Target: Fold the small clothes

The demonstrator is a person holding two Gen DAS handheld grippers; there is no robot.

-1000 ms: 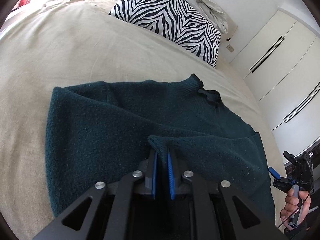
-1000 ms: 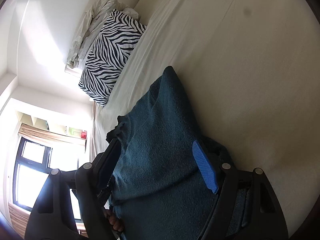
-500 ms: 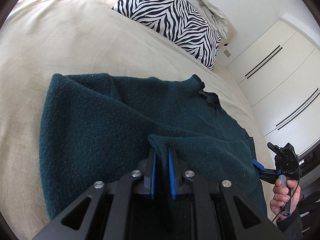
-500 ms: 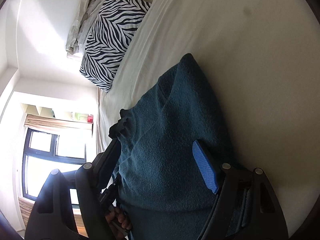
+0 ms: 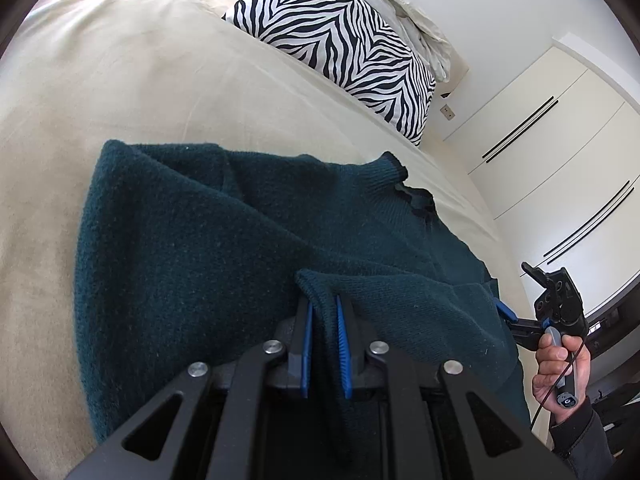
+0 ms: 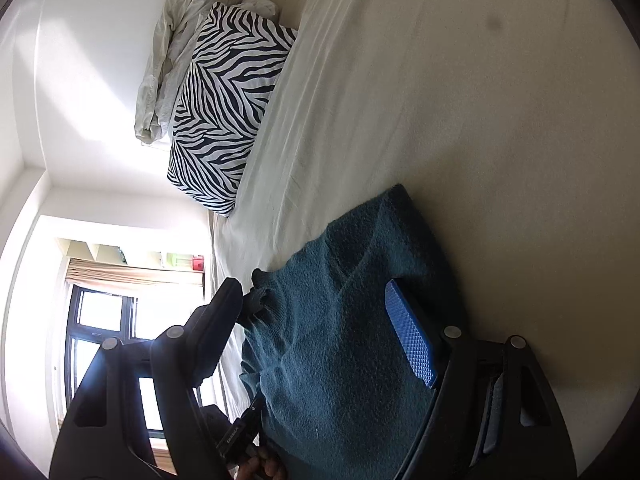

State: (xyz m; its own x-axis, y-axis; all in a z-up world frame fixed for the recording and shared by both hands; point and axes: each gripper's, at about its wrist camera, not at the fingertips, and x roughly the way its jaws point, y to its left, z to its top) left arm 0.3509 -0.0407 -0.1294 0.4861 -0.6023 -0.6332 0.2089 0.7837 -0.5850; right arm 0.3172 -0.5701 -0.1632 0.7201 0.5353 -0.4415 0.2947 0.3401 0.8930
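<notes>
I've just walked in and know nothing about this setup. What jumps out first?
A dark teal knitted sweater sprawls across the beige bed sheet, one folded edge pinched in the left gripper. At the head of the bed leans a bold zebra-striped pillow. The right gripper stands open over the sweater's other side.

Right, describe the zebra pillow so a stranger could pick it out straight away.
Start from the wide beige bed where the dark teal sweater lies. Look past the sweater to the head end, by the white wall. The zebra pillow leans there in front of crumpled white bedding, the only black-and-white striped thing among plain fabrics.
</notes>
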